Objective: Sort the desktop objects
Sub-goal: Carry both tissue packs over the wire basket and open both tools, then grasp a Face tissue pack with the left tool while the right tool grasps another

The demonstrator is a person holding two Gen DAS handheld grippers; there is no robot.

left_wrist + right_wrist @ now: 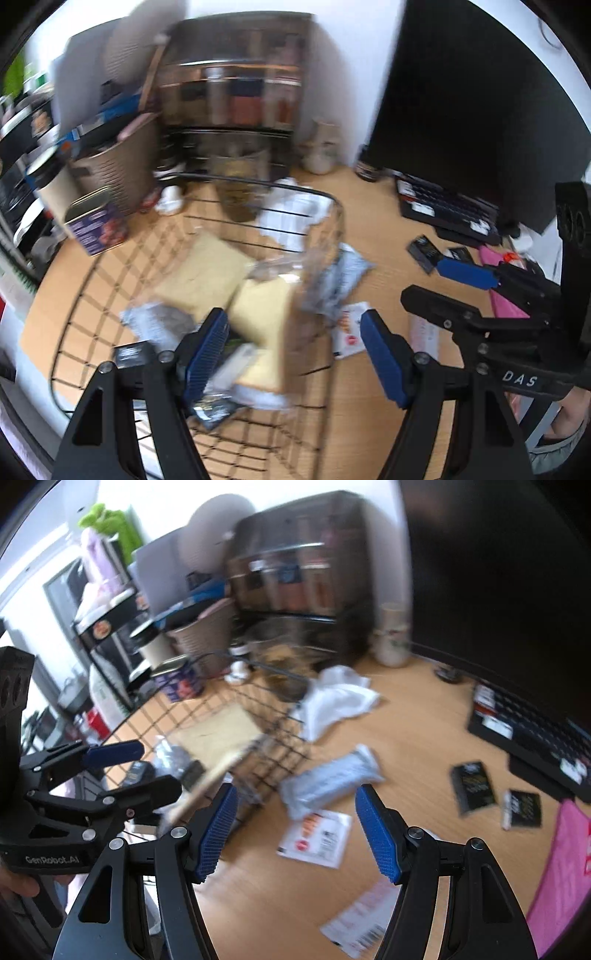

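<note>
Packets fill the black wire basket (325, 206) directly ahead of the left gripper (295, 354), apparently the collecting bin — its jaws gape wide, holding nothing. The right gripper (295, 827), equally spread and empty, hovers over a grey-blue foil pouch (328, 779) just ahead on the wooden desk (413, 731) — likely the next pick.

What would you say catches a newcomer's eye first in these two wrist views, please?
Probably the black wire basket at the left of the wooden desk, already holding tan envelopes and packets. Next, the loose items beside it on the desk: a grey-blue packet, a white cloth behind it, and a pink cloth at the far right. Both the left gripper and right gripper stand open and empty.
</note>
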